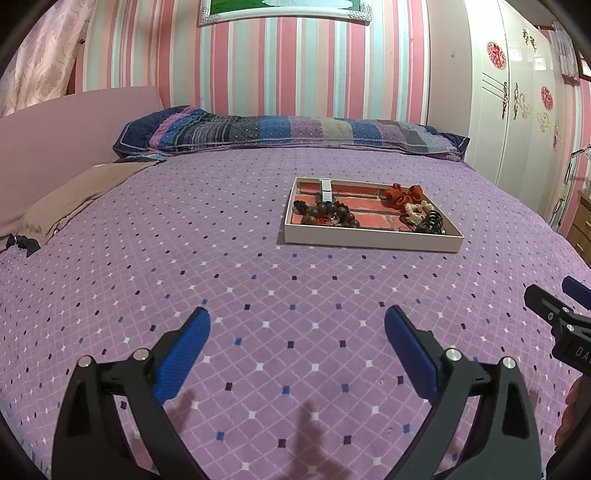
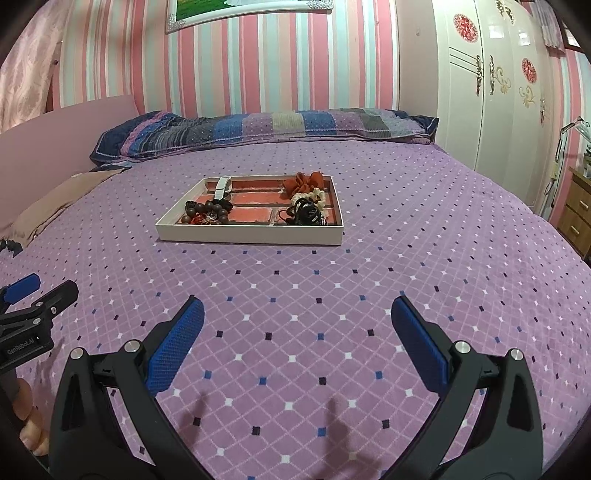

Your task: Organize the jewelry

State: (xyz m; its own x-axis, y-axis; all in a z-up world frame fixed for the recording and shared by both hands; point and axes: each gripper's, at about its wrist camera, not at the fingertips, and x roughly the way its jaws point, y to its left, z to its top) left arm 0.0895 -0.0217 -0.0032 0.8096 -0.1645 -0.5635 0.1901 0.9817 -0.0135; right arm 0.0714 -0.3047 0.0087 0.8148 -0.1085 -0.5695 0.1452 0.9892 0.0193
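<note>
Jewelry lay in a shallow white rectangular tray [image 2: 247,234] on the purple diamond-patterned bed [image 2: 332,295]: dark brown wooden bead bracelets [image 2: 208,214] at its left, a rust-red fabric scrunchie [image 2: 304,182] and black hair ties [image 2: 304,214] at its right. Both the left gripper [image 1: 297,332] and right gripper [image 2: 297,325] hovered near the bed, well short of the tray, blue-padded fingers [image 2: 177,343] spread wide, grasping nothing.

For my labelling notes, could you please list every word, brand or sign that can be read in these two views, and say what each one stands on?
"GenRobot.AI": white print on the black body of the left gripper, seen in the right wrist view.
"DA": only these letters show, cut off at the frame edge, on the right gripper in the left wrist view.
Red round emblems on the wardrobe: too blurred to read.
</note>
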